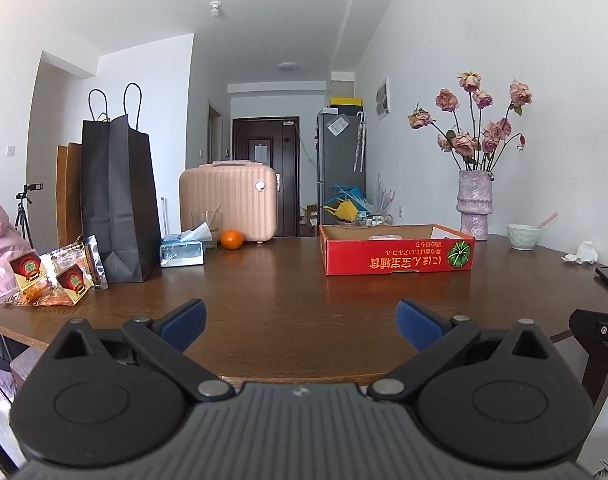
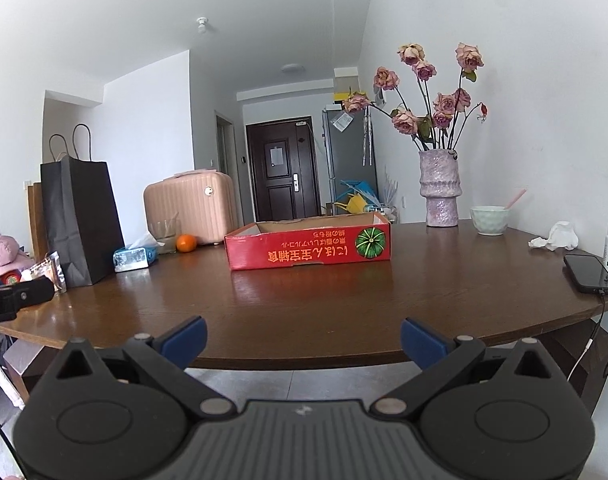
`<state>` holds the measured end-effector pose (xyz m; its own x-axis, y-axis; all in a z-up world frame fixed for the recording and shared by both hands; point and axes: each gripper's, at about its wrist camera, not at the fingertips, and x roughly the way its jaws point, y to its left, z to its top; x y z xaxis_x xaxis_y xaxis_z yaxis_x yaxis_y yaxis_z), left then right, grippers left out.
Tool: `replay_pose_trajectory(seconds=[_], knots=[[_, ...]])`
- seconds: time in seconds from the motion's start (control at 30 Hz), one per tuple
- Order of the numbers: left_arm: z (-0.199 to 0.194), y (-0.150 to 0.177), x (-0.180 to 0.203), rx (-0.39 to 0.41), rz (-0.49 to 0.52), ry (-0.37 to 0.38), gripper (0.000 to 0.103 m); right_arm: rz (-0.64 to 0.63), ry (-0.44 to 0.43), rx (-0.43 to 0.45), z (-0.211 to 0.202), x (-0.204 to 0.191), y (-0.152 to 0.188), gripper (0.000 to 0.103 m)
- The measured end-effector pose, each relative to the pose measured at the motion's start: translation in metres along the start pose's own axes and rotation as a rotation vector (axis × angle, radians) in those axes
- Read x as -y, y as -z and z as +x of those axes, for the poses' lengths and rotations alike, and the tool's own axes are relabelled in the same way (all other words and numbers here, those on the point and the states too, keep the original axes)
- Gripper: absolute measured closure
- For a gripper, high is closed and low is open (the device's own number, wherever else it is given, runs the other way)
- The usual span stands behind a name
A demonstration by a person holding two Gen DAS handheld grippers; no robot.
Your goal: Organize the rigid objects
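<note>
Across the middle of both views spreads the dark wooden bench (image 1: 288, 280), smooth and glossy enough to mirror what stands on it, so hard things would likely slide rather than catch. At centre right of the left view sits the red cardboard box (image 1: 398, 254), open-topped, shallow and printed with a green squash; it looks light and fairly stiff, though its thin walls would buckle if pinched hard, so a hold on the top edge of a long wall seems best. Inside it a small pale item shows, too small to identify.

At left stands a black paper bag (image 1: 118, 200), matte and creased, with a ribbed pink hard-shell case (image 1: 229, 200) behind it. At upper right a rough, lumpy lilac vase (image 1: 475, 204) holds dried roses; it looks heavy and breakable. A pale dimpled bowl (image 2: 489, 220) with a pink spoon looks like ceramic: slick and fragile, best taken by the rim. A black phone (image 2: 590, 274), flat and slippery, lies at the right edge, cabled. A round orange (image 1: 232, 239) sits by the case.

The left claw (image 1: 302, 326) is spread wide with nothing in it; the right claw (image 2: 303, 342) likewise, both short of the box.
</note>
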<state>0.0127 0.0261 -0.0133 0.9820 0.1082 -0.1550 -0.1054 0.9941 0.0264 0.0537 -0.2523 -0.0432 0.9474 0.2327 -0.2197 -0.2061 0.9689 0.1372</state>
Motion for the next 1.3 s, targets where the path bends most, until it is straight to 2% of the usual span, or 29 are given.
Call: replay_pose_trajectory(seconds=[1.3], knots=[[0.0015,-0.0001,0.0000,-0.022,0.013,0.014,0.000,-0.001,0.000,-0.001,0.0013,-0.0020,0.0007,0.000]])
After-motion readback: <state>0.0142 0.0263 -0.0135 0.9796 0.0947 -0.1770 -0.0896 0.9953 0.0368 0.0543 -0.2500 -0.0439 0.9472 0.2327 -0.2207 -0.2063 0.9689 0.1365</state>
